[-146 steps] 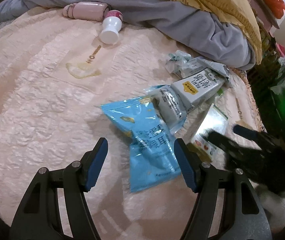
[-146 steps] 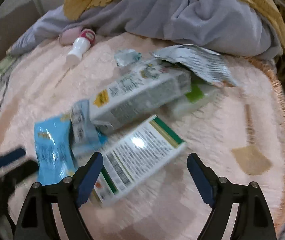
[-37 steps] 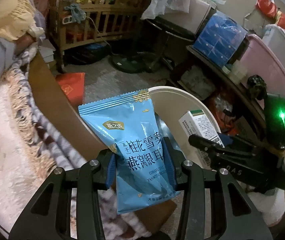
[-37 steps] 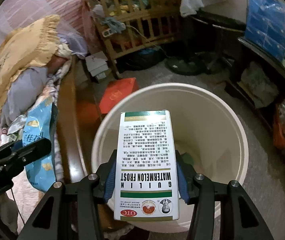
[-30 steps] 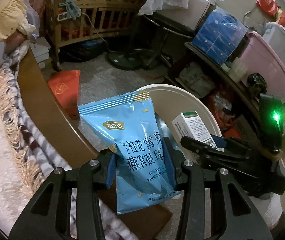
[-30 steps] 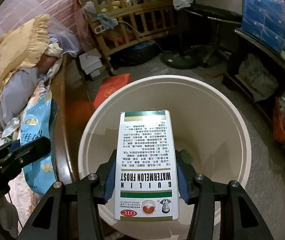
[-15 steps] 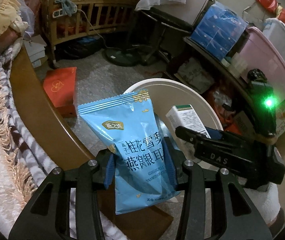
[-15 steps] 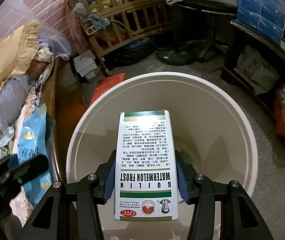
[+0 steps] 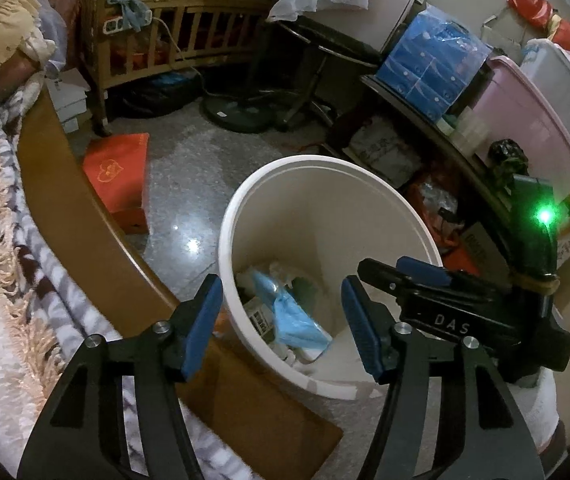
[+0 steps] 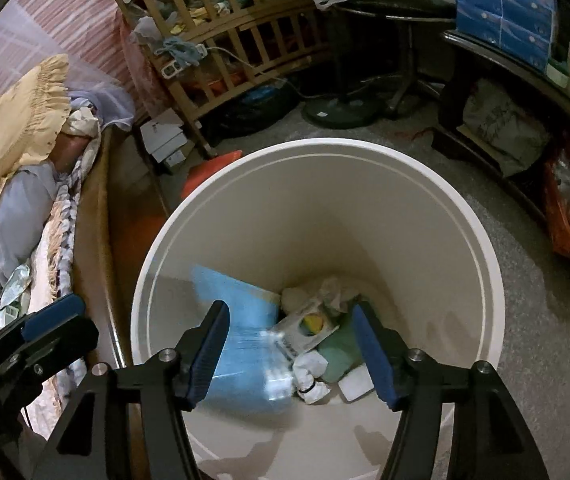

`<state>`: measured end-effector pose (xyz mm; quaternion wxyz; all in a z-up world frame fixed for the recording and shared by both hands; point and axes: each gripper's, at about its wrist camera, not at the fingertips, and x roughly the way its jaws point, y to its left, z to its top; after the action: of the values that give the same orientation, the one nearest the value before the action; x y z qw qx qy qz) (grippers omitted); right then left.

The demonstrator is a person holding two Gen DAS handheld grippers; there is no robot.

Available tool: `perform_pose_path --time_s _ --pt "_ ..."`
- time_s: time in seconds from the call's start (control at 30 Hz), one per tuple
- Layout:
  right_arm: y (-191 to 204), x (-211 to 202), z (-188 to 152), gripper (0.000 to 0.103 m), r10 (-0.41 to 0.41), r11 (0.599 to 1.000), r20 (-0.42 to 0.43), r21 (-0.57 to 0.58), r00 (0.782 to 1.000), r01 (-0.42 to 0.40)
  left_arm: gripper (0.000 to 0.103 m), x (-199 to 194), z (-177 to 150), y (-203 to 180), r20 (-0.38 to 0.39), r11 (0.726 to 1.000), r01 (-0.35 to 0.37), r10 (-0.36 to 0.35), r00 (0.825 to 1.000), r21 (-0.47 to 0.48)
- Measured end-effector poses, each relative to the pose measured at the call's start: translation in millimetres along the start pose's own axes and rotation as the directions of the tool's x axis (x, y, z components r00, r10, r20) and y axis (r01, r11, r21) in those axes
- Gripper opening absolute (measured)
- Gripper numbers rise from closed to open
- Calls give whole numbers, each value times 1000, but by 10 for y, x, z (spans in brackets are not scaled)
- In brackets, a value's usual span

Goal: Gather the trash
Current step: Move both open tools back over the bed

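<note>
A white round bin (image 9: pixel 327 160) stands on the floor beside the bed. My left gripper (image 9: pixel 281 320) hangs over its near rim with its jaws opening and nothing between them. The blue snack packet (image 9: pixel 295 318) lies inside the bin on other trash, next to a printed white box (image 9: pixel 259 314). In the right wrist view my right gripper (image 10: pixel 291 344) is over the bin (image 10: pixel 485 264), its jaws opening and empty. Below it the blue packet (image 10: pixel 237 340) shows blurred. The left gripper (image 10: pixel 45 328) appears at the lower left, and the right gripper (image 9: pixel 417 276) sits at the right of the left wrist view.
The bed's wooden edge (image 9: pixel 65 200) and fringed blanket (image 9: pixel 1 216) run along the left. A red box (image 9: pixel 119 176) lies on the floor. Behind stand a wooden crib (image 9: pixel 173 20), a fan base (image 9: pixel 241 112), blue packs (image 9: pixel 433 60) and a pink storage tub (image 9: pixel 525 120).
Both grippers have opened. The blue packet left the left gripper and the white box left the right gripper, and both are now down in the bin.
</note>
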<state>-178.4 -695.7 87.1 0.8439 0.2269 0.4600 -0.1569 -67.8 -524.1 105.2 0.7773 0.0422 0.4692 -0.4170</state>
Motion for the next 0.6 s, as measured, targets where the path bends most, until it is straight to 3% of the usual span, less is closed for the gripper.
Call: perform_pose_path --time_s 0.3,0.6 --pt "281 -87 -51 67 19 998 11 -58 1000 -18 60 -330 -128 221 74 995 -100 100 992 -13" --pt "841 -188 -104 68 81 988 18 -137 997 -77 60 -704 -304 634 110 970 -233 240 965 -68"
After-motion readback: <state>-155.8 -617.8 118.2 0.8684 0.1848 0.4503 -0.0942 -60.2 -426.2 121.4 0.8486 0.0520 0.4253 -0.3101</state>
